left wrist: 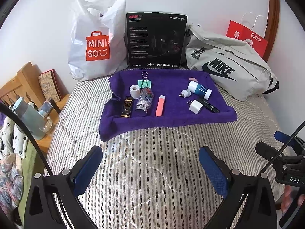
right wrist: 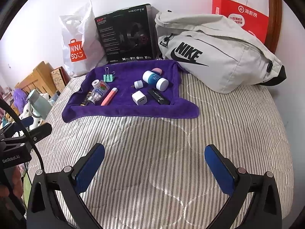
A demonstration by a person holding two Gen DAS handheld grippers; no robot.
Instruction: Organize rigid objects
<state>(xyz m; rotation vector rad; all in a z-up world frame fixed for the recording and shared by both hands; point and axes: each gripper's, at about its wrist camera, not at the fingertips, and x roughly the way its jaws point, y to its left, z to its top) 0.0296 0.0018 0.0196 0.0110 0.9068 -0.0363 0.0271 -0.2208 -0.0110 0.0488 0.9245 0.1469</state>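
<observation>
Rigid objects lie scattered on the purple towel (left wrist: 167,118) on the striped bedspread (left wrist: 152,162), well ahead of both grippers. Your left gripper (left wrist: 150,164) and right gripper (right wrist: 154,162) hang wide open, holding nothing. The white charger cube (right wrist: 139,97) looks light and stiff; you'd likely take it across its flat sides. The clear pill bottle (left wrist: 144,100) seems slippery and may roll, so grip mid-body. From the right wrist, the dark bottle (left wrist: 126,106) is mostly hidden behind it
</observation>
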